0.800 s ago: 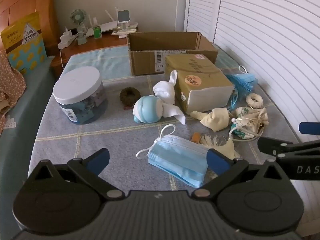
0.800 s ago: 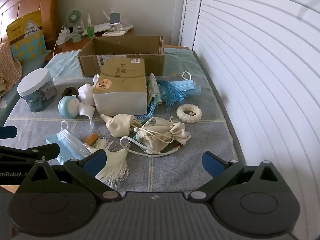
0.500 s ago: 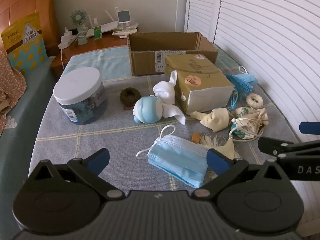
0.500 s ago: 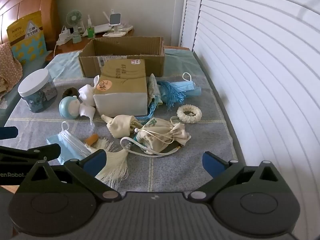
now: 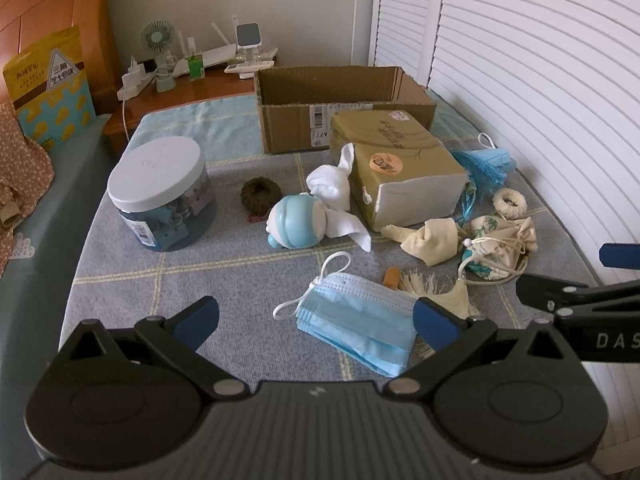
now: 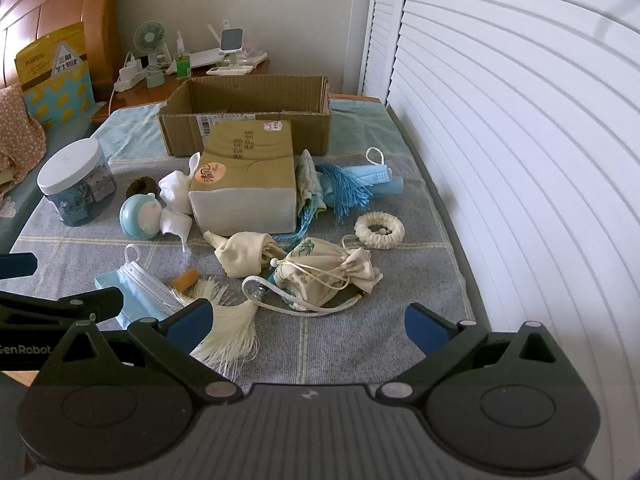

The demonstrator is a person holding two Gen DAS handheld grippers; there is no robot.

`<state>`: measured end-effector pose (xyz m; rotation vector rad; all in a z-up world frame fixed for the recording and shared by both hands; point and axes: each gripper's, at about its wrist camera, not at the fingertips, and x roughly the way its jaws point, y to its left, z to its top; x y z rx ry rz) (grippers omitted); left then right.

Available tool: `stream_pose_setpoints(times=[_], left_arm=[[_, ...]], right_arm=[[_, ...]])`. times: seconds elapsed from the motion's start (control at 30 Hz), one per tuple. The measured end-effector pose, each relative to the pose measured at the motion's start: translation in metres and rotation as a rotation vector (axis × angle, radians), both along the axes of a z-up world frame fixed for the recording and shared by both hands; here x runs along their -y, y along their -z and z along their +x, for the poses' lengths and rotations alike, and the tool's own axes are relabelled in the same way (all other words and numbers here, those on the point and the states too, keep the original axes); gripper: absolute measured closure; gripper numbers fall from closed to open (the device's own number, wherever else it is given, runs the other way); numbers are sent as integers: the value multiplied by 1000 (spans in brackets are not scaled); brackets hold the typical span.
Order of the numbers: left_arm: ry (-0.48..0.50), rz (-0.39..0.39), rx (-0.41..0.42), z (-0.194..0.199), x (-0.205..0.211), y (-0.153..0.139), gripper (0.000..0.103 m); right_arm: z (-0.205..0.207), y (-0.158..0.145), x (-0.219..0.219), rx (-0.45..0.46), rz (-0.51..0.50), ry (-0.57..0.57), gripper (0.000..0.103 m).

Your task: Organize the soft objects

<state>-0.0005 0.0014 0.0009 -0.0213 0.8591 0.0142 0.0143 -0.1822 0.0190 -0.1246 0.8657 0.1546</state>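
Observation:
Soft things lie scattered on a grey checked mat. A blue face mask (image 5: 356,320) lies just ahead of my left gripper (image 5: 316,320), which is open and holds nothing. A cream tassel (image 6: 228,320), a printed drawstring pouch (image 6: 324,272) and a cream cloth bag (image 6: 244,254) lie ahead of my right gripper (image 6: 306,322), also open with nothing in it. Farther back are a cream scrunchie (image 6: 379,231), a blue tassel (image 6: 346,188), a second mask (image 6: 376,178), white socks (image 5: 334,188), a brown scrunchie (image 5: 261,196) and an open cardboard box (image 5: 340,100).
An olive tissue pack (image 5: 400,168) sits mid-mat before the box. A white-lidded plastic jar (image 5: 162,196) stands at left, a round blue toy (image 5: 296,220) beside the socks. White louvred doors (image 6: 520,140) run along the right. A wooden nightstand (image 5: 180,88) with a fan stands behind.

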Motion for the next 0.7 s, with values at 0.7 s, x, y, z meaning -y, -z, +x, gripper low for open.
stream_pose_setpoints(times=[0.7], left_arm=[[-1,11,2,-1,4,-2,1]], right_arm=[[-1,-1,0,6,-1,-6,0]])
